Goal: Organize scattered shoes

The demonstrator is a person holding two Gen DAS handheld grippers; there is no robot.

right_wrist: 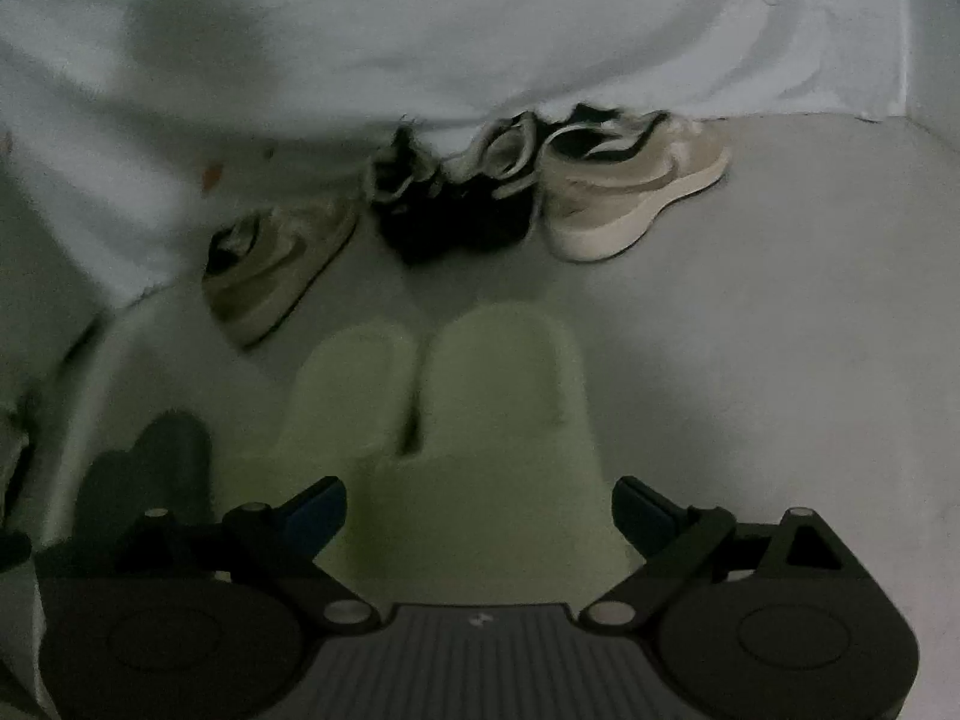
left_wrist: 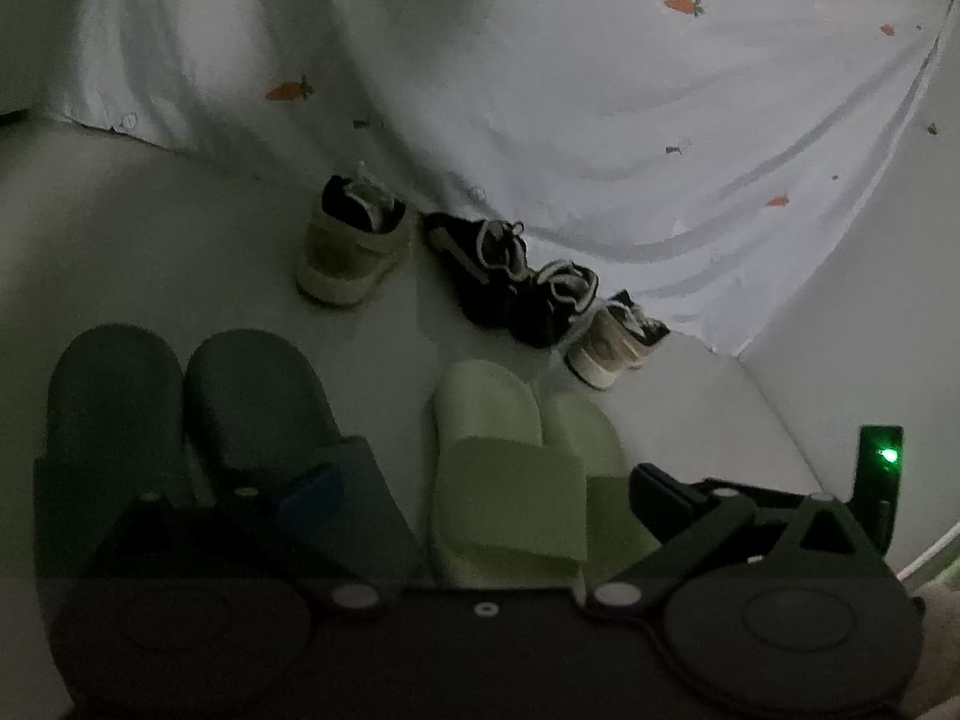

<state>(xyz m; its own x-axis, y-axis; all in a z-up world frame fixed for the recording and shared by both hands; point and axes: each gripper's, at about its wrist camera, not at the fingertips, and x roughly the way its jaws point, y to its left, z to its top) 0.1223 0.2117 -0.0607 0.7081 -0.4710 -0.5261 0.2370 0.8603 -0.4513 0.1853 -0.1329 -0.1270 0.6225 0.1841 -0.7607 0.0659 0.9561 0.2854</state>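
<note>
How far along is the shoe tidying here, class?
Looks done: the dark slides and the green slides each lie paired side by side. In hand: nothing; the left gripper and right gripper are both open, hovering over the green slides. Left: the two beige sneakers sit apart, with the black sneakers jumbled between them by the sheet.
</note>
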